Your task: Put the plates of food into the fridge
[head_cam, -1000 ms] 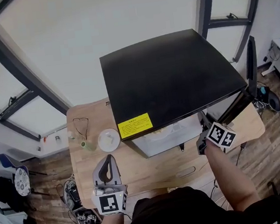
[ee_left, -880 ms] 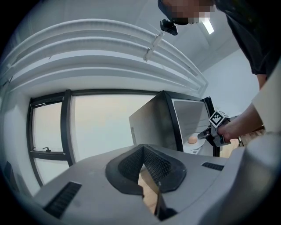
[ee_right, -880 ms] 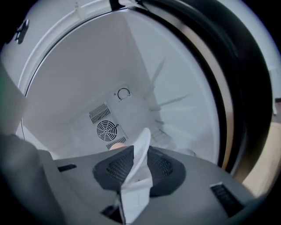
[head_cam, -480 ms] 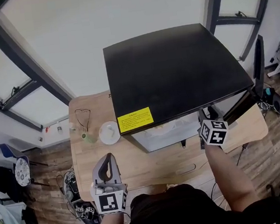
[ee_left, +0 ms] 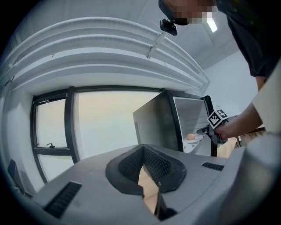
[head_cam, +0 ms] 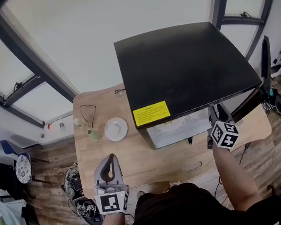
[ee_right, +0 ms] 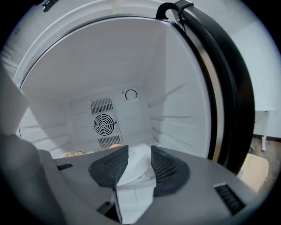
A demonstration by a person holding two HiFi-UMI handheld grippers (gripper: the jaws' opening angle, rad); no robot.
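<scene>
Our right gripper (ee_right: pixel 139 151) points into the open small black fridge (head_cam: pixel 186 69) on the wooden tabletop (head_cam: pixel 135 158). Its jaws have just been opening and now stand wide apart, with nothing between them. A white plate with round orange food (ee_left: pixel 192 138) sits inside the fridge. Our left gripper (head_cam: pixel 108 161) is closed and empty, near us on the left. A round white plate (head_cam: pixel 116 129) lies on the tabletop, just left of the fridge.

Black fridge (head_cam: pixel 186 69) open, food plate (ee_left: pixel 197 139) inside, white plate (head_cam: pixel 116 129) outside, perhaps empty
</scene>
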